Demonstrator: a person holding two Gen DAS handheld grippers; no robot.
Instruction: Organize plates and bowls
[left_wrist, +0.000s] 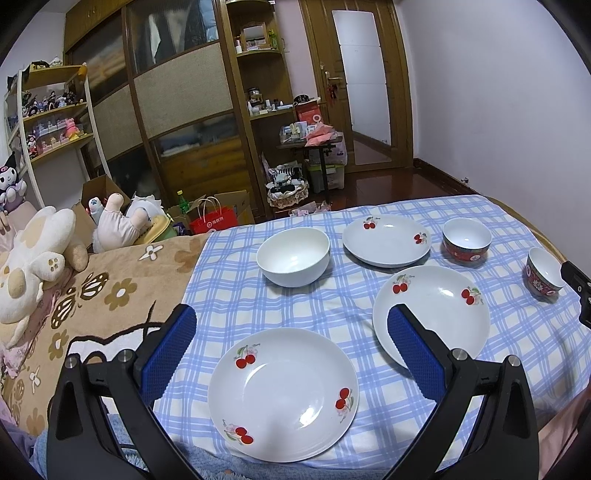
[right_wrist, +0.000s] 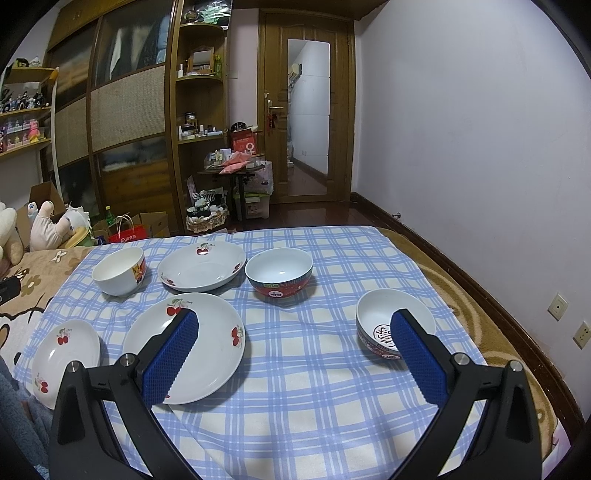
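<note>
Crockery lies spread singly over the checked cloth (right_wrist: 314, 369), nothing stacked yet, so the job looks to be at its start. Nearest the left gripper (left_wrist: 291, 350), whose blue pads stand wide apart and hold nothing, is the near cherry plate (left_wrist: 282, 395), lying flat just ahead of and between the fingers. To lift it well, I judge one finger should slip under the rim while the other comes down on top, closing gently since glazed ware may slide; the soft cloth should give enough to let a finger in. Just right of it, partly behind the right-hand pad, sits the second cherry plate (left_wrist: 439, 306), a likely base for a stack. The right gripper (right_wrist: 295, 354) is likewise wide and empty, above bare cloth, with that same second plate behind its left pad and the small patterned bowl (right_wrist: 380, 317) partly behind its right pad. Farther off stand the white bowl (left_wrist: 293, 260), the third cherry plate (left_wrist: 388, 240) and the red patterned bowl (right_wrist: 279, 271), each apart from its neighbours. Plates would go together first, bowls nested afterwards, by my guess.
</note>
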